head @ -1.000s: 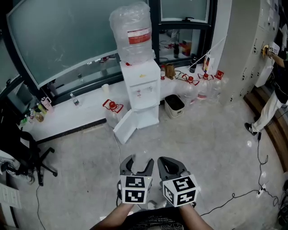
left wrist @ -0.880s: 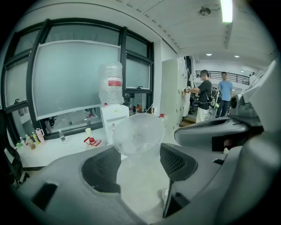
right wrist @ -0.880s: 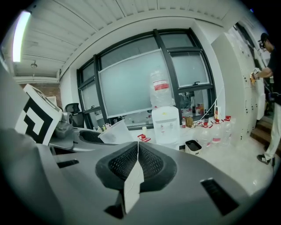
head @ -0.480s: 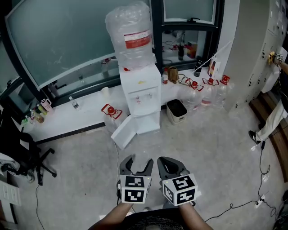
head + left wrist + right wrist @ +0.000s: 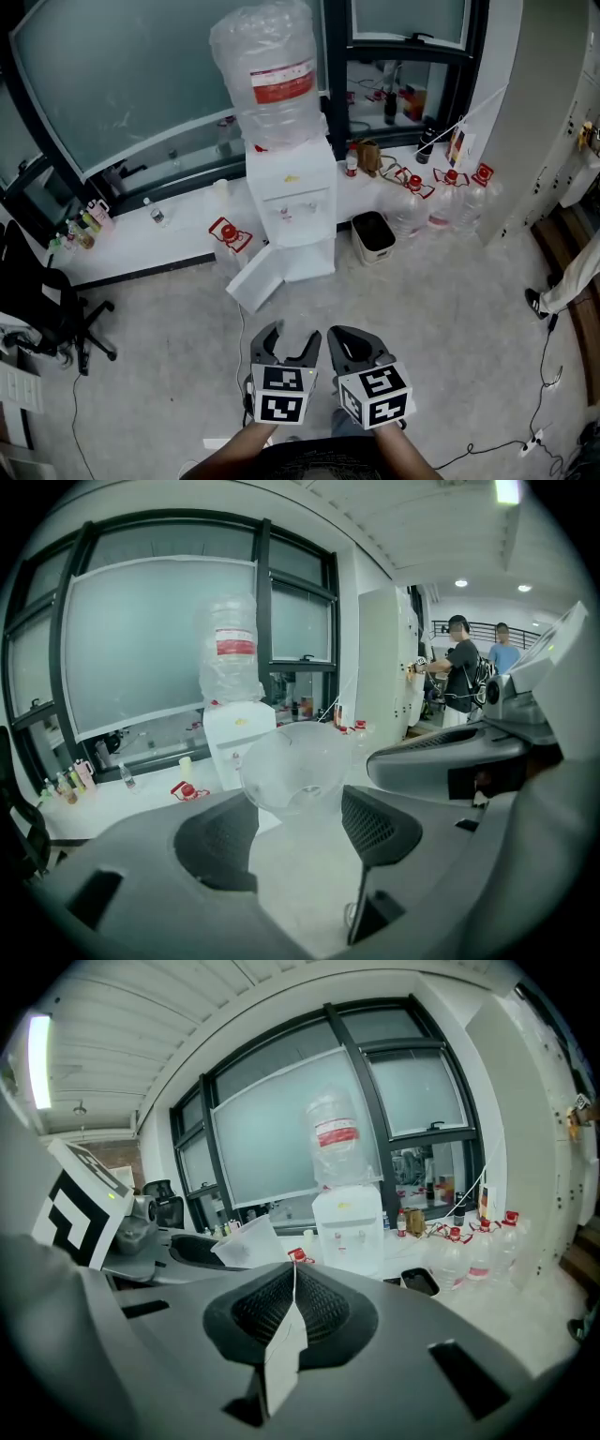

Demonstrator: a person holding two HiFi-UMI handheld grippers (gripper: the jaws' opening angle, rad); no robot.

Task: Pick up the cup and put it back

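Grey floor [image 5: 450, 309] fronts water dispenser [image 5: 289, 202]; left tongs [image 5: 290, 340] clamp cup [image 5: 300, 766], right tongs [image 5: 345, 337] closed.

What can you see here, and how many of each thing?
white water dispenser: one, white, by the window
large clear water bottle with a red label: one, on the dispenser
clear jugs with red caps: at least three, floor right of the dispenser
pale bin: one, floor beside the dispenser
black office chair: one, far left
clear plastic cup: one, between the left gripper's jaws
left gripper: one, grey, shut on the cup
right gripper: one, grey, shut, empty
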